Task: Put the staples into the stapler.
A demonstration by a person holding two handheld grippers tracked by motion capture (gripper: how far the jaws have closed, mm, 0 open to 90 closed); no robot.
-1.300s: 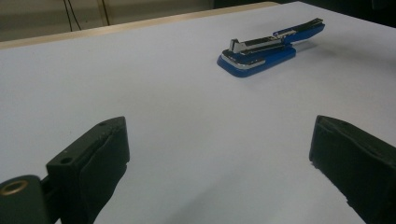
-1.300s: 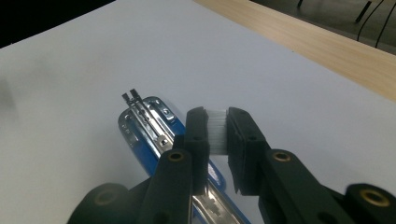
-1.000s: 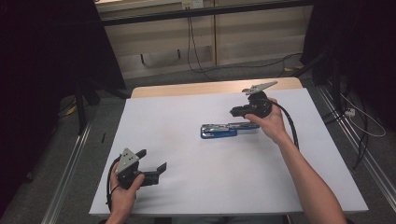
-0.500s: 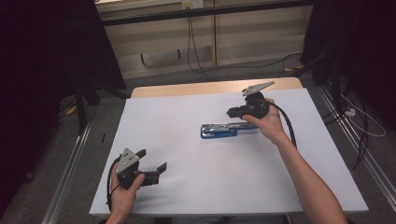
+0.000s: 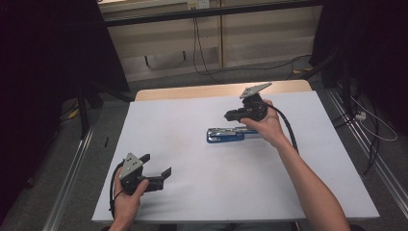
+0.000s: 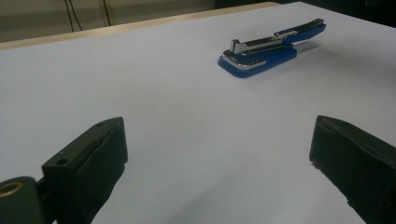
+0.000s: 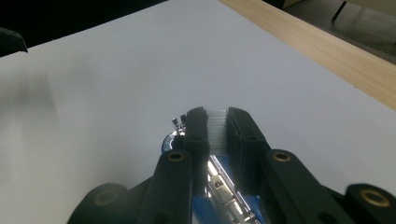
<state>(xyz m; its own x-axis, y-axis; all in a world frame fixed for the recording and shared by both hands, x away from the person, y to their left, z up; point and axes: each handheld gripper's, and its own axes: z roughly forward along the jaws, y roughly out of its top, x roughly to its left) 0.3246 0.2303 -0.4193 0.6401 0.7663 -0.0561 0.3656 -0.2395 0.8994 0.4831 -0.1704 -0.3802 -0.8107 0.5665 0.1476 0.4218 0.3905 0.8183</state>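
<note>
1. A strip of staples point(image 7: 217, 122) is being gripped between the closed-in jaws of the right gripper point(image 5: 230, 115); in the right gripper view the pale strip is seen clamped between the two pads, at their tips.
2. The strip is being held just above the blue stapler point(image 5: 225, 135), over its far edge in the high view; no contact between strip and stapler can be made out.
3. The stapler is lying opened out flat near the middle of the white table top point(image 5: 202, 192), its metal magazine rail facing up; in the left gripper view it is seen as point(image 6: 268, 49), and in the right gripper view part of the rail is being glimpsed below the jaws point(image 7: 224, 186).
4. The right gripper is being carried by the right hand point(image 5: 267, 126), positioned just right of the stapler, with the hand overlapping the stapler's right end in the high view. Whether the hand is touching it cannot be told.
5. The left gripper point(image 5: 161, 174) is being held released, jaws wide apart, nothing between them; it is sitting well apart from the stapler, toward the near left of it, low over the table top.
6. It is being carried by the left hand point(image 5: 126, 199), and its jaws are being pointed toward the stapler.
7. A strip of bare wooden table edge point(image 5: 192, 91) is showing beyond the white top, on the far side of the stapler.
</note>
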